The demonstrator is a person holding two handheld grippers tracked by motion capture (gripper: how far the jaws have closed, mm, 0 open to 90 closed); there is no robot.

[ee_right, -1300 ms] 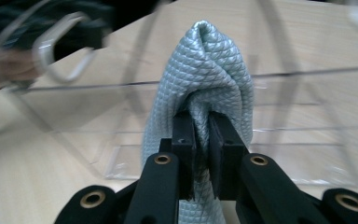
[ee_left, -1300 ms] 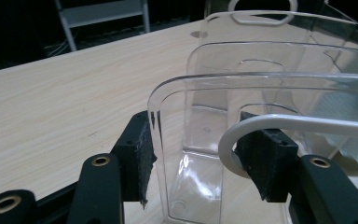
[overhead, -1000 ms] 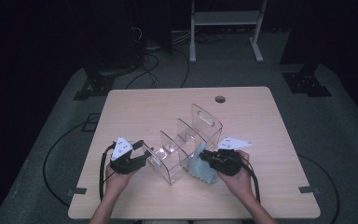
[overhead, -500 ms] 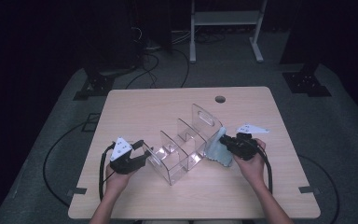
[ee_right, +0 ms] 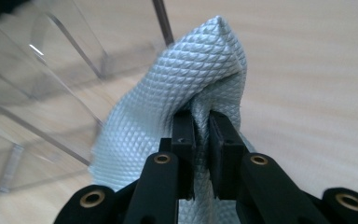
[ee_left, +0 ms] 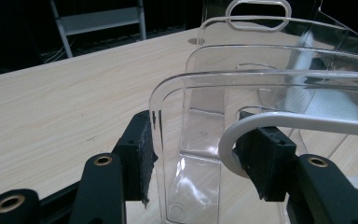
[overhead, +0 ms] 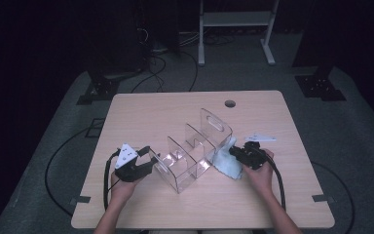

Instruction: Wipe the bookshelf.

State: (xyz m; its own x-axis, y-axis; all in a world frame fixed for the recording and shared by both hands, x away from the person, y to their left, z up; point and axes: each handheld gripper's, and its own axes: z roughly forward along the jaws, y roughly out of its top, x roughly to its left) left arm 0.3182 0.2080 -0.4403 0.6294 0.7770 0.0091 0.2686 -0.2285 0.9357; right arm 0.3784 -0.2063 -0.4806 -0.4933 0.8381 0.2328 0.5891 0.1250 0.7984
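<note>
Currently the clear acrylic organizer [overhead: 195,151] at mid-desk is clamped at one end wall by the left gripper [overhead: 148,157]; the light blue cloth [overhead: 226,163] beside its right side is pinched tight in the right gripper [ee_right: 201,140] fingers. The organizer could be tipped if wiped too hard.

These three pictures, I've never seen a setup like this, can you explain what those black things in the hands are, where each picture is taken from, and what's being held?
A person sits at a wooden table with a hand-held black claw tool in each hand. The high view looks down from above. The other two come from small cameras riding on each claw, looking along its two jaws.

On the table stands a clear plastic organizer with several dividers. The left claw has its padded jaws either side of the organizer's near end wall, apparently steadying it. The right claw is shut on a pale blue textured cloth, which lies bunched against the organizer's side.
</note>
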